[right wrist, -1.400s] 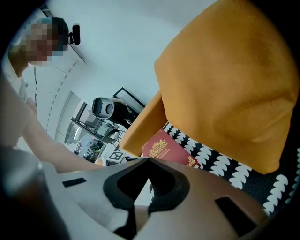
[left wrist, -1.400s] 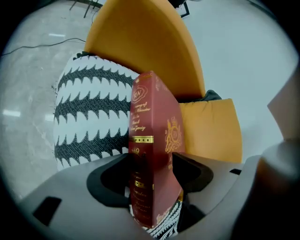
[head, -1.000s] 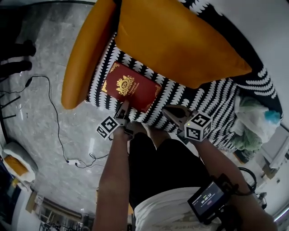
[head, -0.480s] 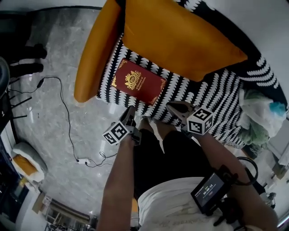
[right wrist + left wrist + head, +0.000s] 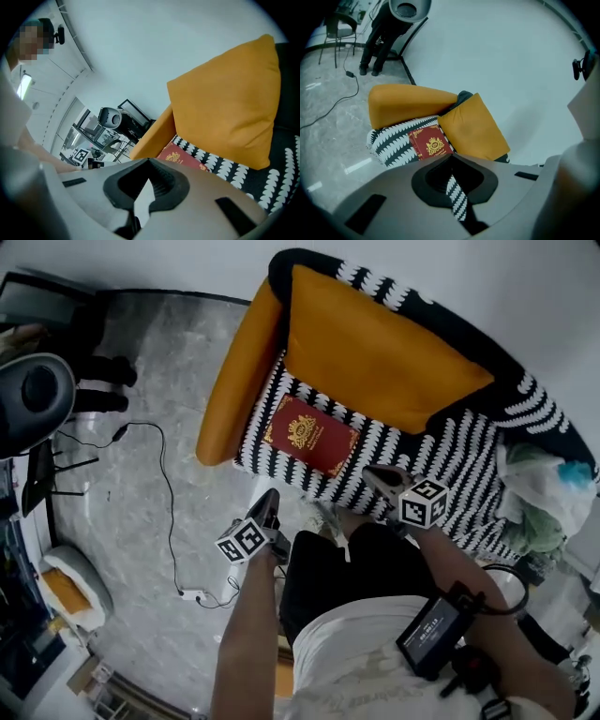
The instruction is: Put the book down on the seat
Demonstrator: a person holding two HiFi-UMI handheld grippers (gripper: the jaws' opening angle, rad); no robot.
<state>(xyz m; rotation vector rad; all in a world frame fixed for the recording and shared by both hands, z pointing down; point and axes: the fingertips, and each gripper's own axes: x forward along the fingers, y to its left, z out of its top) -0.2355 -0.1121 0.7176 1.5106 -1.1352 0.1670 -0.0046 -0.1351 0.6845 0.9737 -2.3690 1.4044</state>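
On the black-and-white patterned seat [image 5: 450, 465], red book [image 5: 311, 435] lying flat, beside orange armrest [image 5: 234, 399], before orange cushion [image 5: 375, 352], left gripper [image 5: 270, 495] off the seat's front edge, jaws just closed together on nothing, right gripper [image 5: 373, 474] at the seat front, clenched, empty.

Black-and-white patterned seat [image 5: 398, 442]: red book [image 5: 311, 435] lies flat near front left corner (gold crest up), just beside orange armrest [image 5: 234, 390]. Big orange cushion [image 5: 375, 352] leans along back edge, behind book. Grey marble floor [image 5: 131, 549] below; black cable [image 5: 170, 512] trails across it.
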